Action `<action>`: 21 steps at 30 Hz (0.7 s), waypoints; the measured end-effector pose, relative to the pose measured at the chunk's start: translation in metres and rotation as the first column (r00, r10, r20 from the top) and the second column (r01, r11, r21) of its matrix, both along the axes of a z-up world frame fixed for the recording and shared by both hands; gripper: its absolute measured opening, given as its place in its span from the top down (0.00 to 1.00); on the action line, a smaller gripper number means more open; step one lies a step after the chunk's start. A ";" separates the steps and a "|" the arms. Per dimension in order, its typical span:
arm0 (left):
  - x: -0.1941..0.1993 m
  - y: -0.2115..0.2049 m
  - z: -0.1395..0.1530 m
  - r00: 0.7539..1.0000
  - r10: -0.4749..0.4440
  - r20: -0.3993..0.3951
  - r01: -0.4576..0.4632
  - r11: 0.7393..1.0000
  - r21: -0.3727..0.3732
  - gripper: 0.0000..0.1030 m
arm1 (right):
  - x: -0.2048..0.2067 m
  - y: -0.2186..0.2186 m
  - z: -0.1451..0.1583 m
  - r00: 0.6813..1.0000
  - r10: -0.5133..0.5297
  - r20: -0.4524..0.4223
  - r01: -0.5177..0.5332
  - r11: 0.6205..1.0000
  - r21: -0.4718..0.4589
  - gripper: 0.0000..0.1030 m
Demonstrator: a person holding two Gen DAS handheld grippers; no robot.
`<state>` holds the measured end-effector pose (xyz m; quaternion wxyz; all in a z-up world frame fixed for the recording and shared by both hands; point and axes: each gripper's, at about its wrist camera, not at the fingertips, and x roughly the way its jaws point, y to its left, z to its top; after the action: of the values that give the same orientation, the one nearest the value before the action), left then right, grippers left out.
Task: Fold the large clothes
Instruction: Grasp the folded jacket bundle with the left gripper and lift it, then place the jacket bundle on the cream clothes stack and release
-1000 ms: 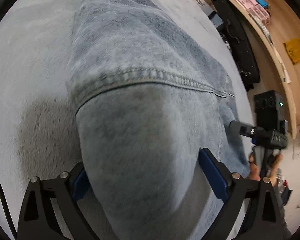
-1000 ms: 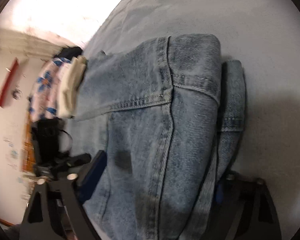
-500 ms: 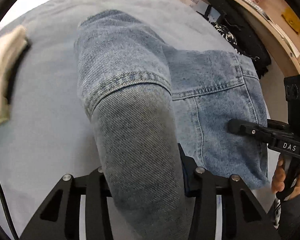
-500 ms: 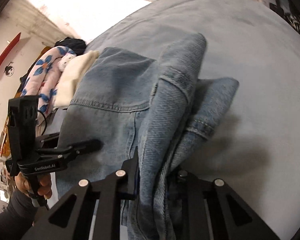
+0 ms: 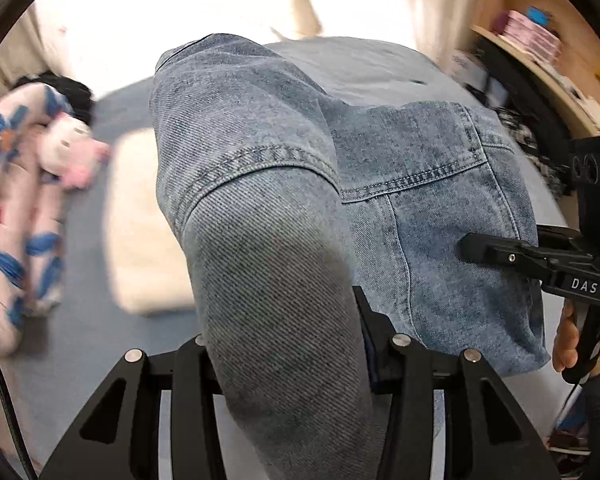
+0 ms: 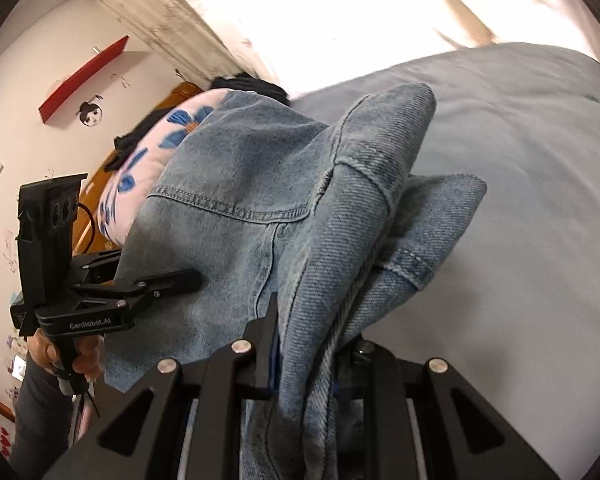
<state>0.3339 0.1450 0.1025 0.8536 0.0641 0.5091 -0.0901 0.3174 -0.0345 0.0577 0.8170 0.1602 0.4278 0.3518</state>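
Observation:
A light blue denim jacket [image 5: 260, 208] hangs between my two grippers above a grey-blue bed [image 5: 80, 328]. My left gripper [image 5: 284, 340] is shut on a thick bunch of the denim on one side. My right gripper [image 6: 312, 344] is shut on the other side, where a sleeve with a cuff [image 6: 412, 256] droops to the right. In the left wrist view the right gripper [image 5: 476, 246] shows at the right, its fingers against the denim. In the right wrist view the left gripper [image 6: 188, 278] shows at the left. The jacket [image 6: 236, 216] is lifted and hides the bed below it.
A folded cream cloth [image 5: 140, 224] and a flowered pink and blue quilt with a plush toy [image 5: 28, 184] lie on the bed at the left. A wooden shelf [image 5: 560, 64] with boxes stands at the right. A bright curtained window is behind the bed.
Both grippers have closed on the denim and lifted it off the bed. The views have tilted up, so the window and the quilt now show.

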 end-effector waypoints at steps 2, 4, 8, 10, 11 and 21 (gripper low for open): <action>0.034 0.034 0.006 0.999 0.007 0.036 -0.008 1.000 0.026 0.57 | 0.034 0.039 0.001 1.000 -0.009 0.013 0.008 1.000 0.023 0.83; 0.072 0.074 0.003 0.998 0.017 0.067 -0.018 1.000 0.024 0.56 | 0.072 0.072 -0.002 0.999 -0.035 0.030 0.033 0.997 0.065 0.83; 0.130 0.137 -0.023 0.996 0.046 0.077 -0.046 0.999 -0.007 0.54 | 0.125 0.111 -0.020 0.996 -0.080 0.030 0.077 0.992 0.101 0.83; 0.153 0.160 -0.050 0.996 0.068 0.064 -0.068 0.998 -0.002 0.52 | 0.154 0.125 -0.045 0.995 -0.095 -0.005 0.095 0.991 0.097 0.83; 0.162 0.170 -0.065 0.995 0.092 0.048 -0.092 0.996 0.005 0.48 | 0.161 0.126 -0.056 0.995 -0.100 -0.020 0.101 0.991 0.088 0.83; 0.151 0.208 -0.123 0.957 0.216 0.194 -0.232 0.971 0.062 0.07 | 0.173 0.117 -0.105 0.980 -0.198 -0.020 0.193 0.970 -0.145 0.66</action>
<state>0.4844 0.3534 -0.0204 0.8986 0.0501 0.4344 0.0353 0.4907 0.0825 -0.0473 0.8496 0.1490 0.4480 0.2353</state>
